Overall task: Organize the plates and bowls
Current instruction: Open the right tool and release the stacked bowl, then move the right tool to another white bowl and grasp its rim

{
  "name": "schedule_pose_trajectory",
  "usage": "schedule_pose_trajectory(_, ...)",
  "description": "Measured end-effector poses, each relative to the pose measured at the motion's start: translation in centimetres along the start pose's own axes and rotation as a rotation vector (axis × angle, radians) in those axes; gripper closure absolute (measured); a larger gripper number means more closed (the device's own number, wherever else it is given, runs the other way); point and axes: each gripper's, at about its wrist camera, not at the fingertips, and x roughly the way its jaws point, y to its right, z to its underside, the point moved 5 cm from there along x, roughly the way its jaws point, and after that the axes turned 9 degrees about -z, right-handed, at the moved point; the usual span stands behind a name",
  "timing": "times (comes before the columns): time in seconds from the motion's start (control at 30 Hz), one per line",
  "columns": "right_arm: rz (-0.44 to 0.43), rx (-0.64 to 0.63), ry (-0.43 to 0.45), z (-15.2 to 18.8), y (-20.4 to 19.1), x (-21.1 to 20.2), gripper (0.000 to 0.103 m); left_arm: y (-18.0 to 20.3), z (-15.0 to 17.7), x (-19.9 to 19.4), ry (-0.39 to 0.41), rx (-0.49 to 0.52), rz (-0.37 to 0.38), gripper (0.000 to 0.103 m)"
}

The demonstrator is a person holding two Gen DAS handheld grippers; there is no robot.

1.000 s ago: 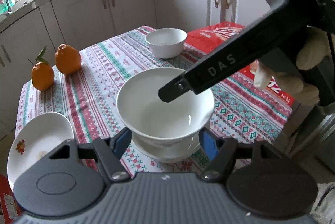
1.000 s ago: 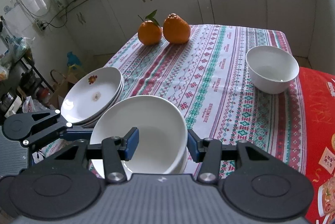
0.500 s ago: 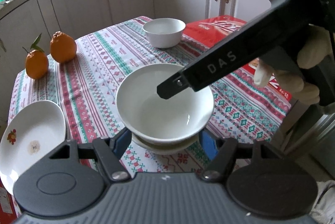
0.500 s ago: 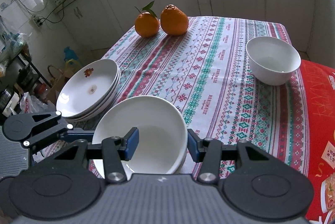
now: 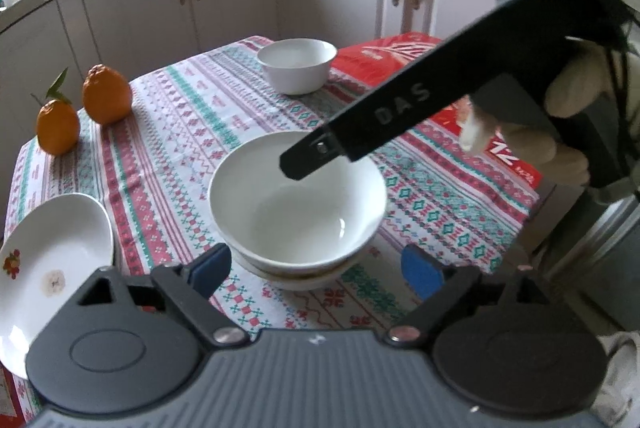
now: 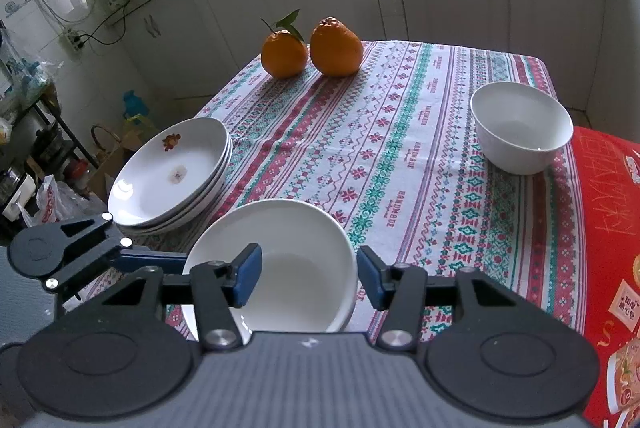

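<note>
Left wrist view: the stacked bowls (image 5: 298, 204) are seen at centre frame on the striped worktop (image 5: 192, 132), the upper bowl nested in a lower one. The left gripper (image 5: 316, 270) is held with its blue pads well apart, clear of the bowl on either side; its jaws have just been opening, and nothing is pressed between them. A release is judged to be the step in hand, best finished by drawing the gripper straight back so that the rim is not clipped. The right gripper's finger (image 5: 384, 120) is seen crossing above the bowl from the upper right. A plate stack (image 5: 52, 260) lies at lower left, a single bowl (image 5: 298, 70) at upper centre, and two oranges (image 5: 84, 112) at left.

Right wrist view: the right gripper (image 6: 308, 278) straddles the near rim of the same bowls (image 6: 280, 260) at lower centre. Its jaws have just been opening slightly; the pads appear parted from the bowl wall, though contact cannot be ruled out. The remaining bowl (image 6: 522, 126) at right is judged the next piece to be stacked.

Against the earlier frames, the left pads were closed against the bowl; now they stand wide.
</note>
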Motion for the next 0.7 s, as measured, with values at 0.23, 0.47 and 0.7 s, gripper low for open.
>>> schedule_pose_trajectory(0.23,-0.01,-0.014,0.017,-0.2,-0.2,-0.6,0.029,-0.5,-0.9,-1.4,0.03,0.008,0.019,0.011)
schedule_pose_trajectory(0.47,0.049,-0.023,0.09,-2.0,2.1,-3.1,0.021,-2.4,-5.7,-2.1,0.103,0.055,0.031,0.011)
schedule_pose_trajectory(0.7,0.141,0.006,0.175,-4.6,7.8,-5.2,0.021,-3.4,-12.0,2.2,0.147,0.145,0.014,0.011)
